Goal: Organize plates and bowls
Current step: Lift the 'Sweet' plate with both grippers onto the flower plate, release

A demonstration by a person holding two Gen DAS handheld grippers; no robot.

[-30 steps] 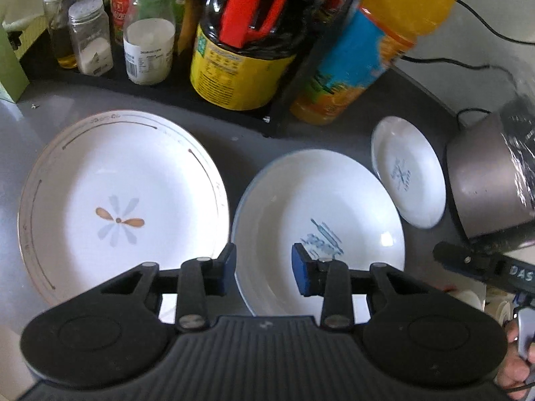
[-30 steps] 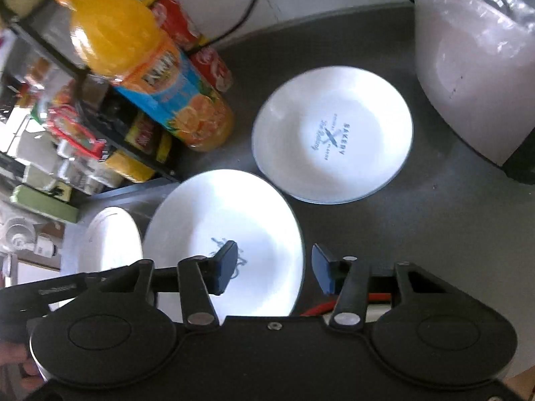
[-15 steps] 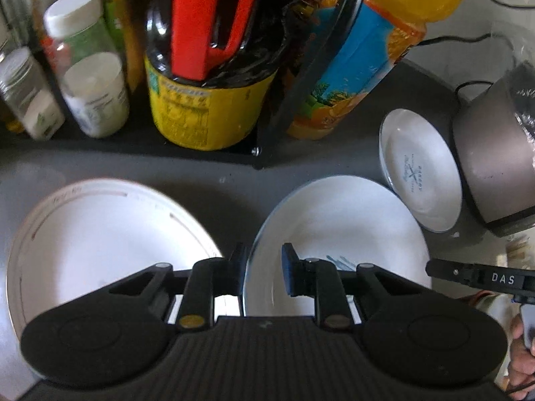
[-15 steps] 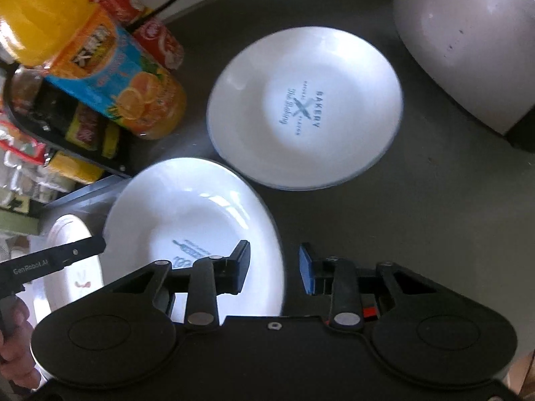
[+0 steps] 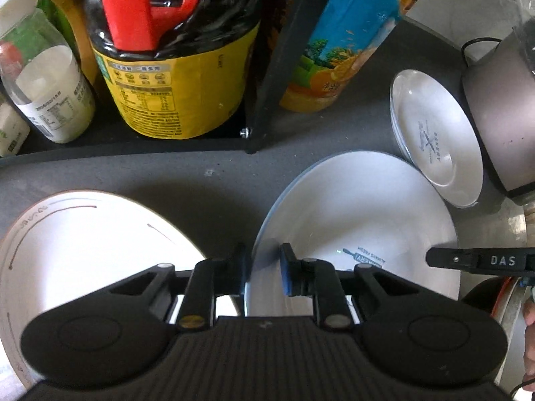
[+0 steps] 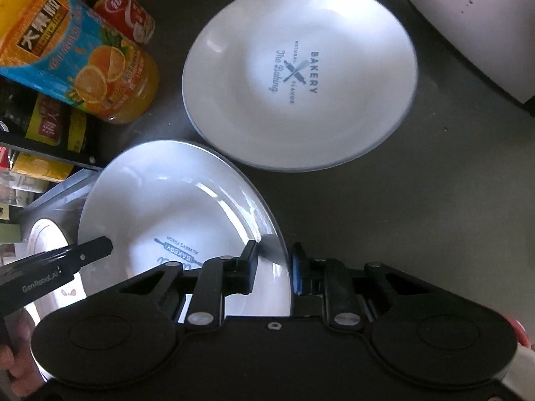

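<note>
A white deep plate with a blue bakery print (image 5: 361,214) (image 6: 174,207) lies on the dark counter. My left gripper (image 5: 262,269) straddles its left rim, jaws narrowly apart around the edge. My right gripper (image 6: 275,269) straddles its right rim the same way. A smaller bakery-print plate (image 5: 434,140) (image 6: 297,77) lies beyond it. A wide white plate with a gold rim (image 5: 83,250) (image 6: 46,254) lies to the left.
A black rack (image 5: 267,77) holds a yellow-labelled bottle (image 5: 174,77) and jars. An orange juice bottle (image 5: 337,50) (image 6: 73,56) and red cans (image 6: 123,10) stand behind. A grey cooker (image 5: 498,107) stands at the right.
Both grippers moved forward and down onto the middle plate's opposite rims, and their jaws narrowed around the edges.
</note>
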